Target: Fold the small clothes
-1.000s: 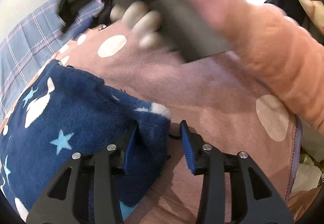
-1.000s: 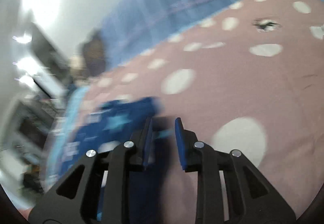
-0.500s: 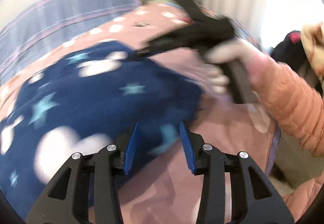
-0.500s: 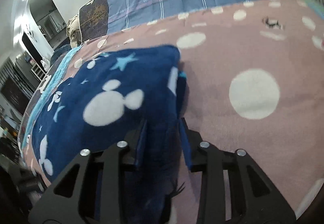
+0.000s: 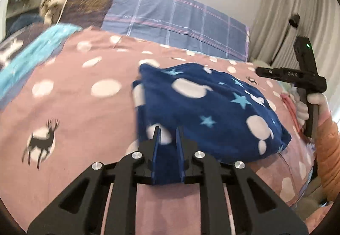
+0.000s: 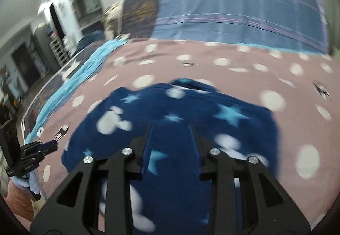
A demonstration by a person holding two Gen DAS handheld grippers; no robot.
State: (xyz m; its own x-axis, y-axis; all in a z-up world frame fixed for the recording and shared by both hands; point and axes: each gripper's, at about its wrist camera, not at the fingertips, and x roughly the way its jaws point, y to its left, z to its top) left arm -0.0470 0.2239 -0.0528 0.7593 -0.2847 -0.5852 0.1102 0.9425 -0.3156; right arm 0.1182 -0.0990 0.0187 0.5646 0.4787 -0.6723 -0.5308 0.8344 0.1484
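A navy fleece garment (image 5: pixel 212 111) with white blobs and pale blue stars lies heaped on the pink dotted bedcover (image 5: pixel 85 118). My left gripper (image 5: pixel 167 128) has its jaws closing, and a fold of the garment's near edge fills the narrow gap between the pads. From the right wrist view it (image 6: pixel 54 145) sits at the garment's left corner. My right gripper (image 6: pixel 170 126) hovers over the garment (image 6: pixel 180 107) with its jaws opening and the cloth lying under the gap, unpinched. In the left wrist view the right gripper (image 5: pixel 258 71) is held by a gloved hand (image 5: pixel 312 105) beyond the garment's far side.
A blue plaid sheet (image 5: pixel 174 22) covers the head of the bed, with a brown cushion (image 5: pixel 89 5) to its left. A turquoise blanket (image 5: pixel 31 52) runs along the left edge. Curtains (image 5: pixel 297 12) hang at the right. An orange sleeve (image 5: pixel 327 145) is at the right edge.
My left jaws have narrowed onto the garment's edge and that hand swung across the bed. The right jaws have widened and stand above the cloth. The garment is now heaped.
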